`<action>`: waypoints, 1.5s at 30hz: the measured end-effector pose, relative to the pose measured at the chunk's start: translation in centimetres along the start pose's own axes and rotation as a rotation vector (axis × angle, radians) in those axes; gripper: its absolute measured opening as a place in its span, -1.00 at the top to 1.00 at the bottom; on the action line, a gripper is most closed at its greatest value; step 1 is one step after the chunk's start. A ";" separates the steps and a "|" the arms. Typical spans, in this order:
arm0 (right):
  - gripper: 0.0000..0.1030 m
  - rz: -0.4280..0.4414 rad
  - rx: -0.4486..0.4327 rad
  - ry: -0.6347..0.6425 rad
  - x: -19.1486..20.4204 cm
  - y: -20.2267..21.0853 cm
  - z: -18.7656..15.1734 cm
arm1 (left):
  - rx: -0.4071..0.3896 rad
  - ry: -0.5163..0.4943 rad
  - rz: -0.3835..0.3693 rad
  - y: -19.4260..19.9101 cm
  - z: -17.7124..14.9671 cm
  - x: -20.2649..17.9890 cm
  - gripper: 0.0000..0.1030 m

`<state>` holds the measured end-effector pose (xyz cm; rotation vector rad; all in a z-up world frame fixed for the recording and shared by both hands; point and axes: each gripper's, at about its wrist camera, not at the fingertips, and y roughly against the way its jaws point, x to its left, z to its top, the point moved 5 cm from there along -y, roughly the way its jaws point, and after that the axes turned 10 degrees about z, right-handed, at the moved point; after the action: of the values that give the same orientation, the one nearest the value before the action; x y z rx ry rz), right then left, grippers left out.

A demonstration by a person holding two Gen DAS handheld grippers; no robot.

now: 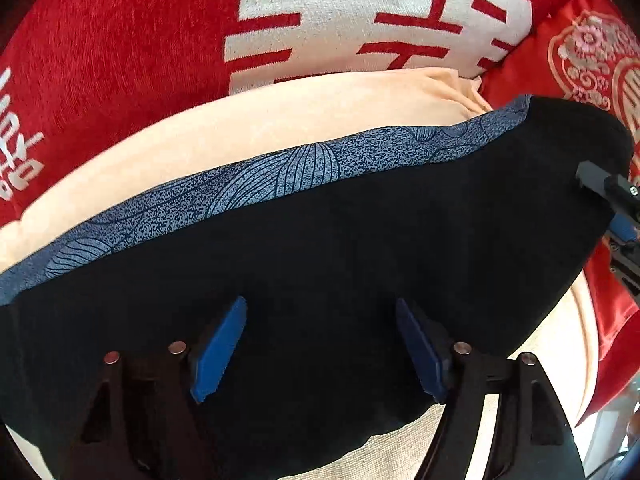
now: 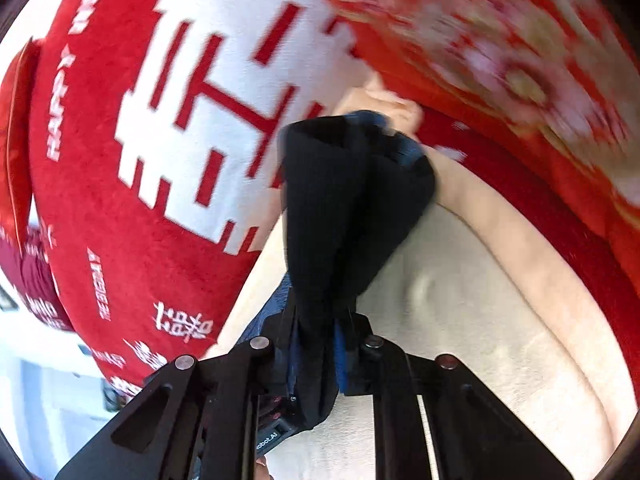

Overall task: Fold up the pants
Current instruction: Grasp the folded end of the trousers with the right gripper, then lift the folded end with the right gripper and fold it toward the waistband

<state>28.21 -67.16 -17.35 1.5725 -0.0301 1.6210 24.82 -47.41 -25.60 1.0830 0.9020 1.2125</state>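
Observation:
The black pants [image 1: 360, 240] lie spread over a cream seat, and a blue patterned band [image 1: 280, 176] runs along their far edge. My left gripper [image 1: 320, 348] points steeply down over the black cloth. Its blue pads [image 1: 218, 348] stand well apart, with flat cloth beneath them and nothing pinched. My right gripper [image 2: 320, 344] is shut on a bunched fold of the black pants [image 2: 340, 200], which rises from the jaws in two rolled lobes. Part of that right gripper [image 1: 612, 192] shows at the pants' right end in the left wrist view.
A red cushion with a large white character [image 1: 120, 60] [image 2: 120, 200] stands behind the pants. A shiny red embroidered cushion [image 1: 592, 52] is at the right. A peach cloth [image 1: 260, 120] lies under the pants on the cream sofa seat [image 2: 480, 320].

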 end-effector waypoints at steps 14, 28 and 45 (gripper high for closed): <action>0.32 -0.163 -0.001 -0.165 -4.4 0.0 -1.2 | -0.006 -0.034 -0.001 -0.2 0.1 0.0 -0.53; 0.76 0.114 -0.058 -0.283 -8.4 -2.3 0.4 | 0.020 0.034 0.096 -1.1 0.9 -1.1 -0.54; 0.76 -0.132 0.145 0.459 9.2 -4.5 -3.0 | -0.062 -0.033 0.004 -0.8 0.3 -0.1 -0.58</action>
<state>29.79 -57.70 -12.73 1.2420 0.4354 1.8714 25.29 -47.57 -26.31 1.0533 0.8322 1.2150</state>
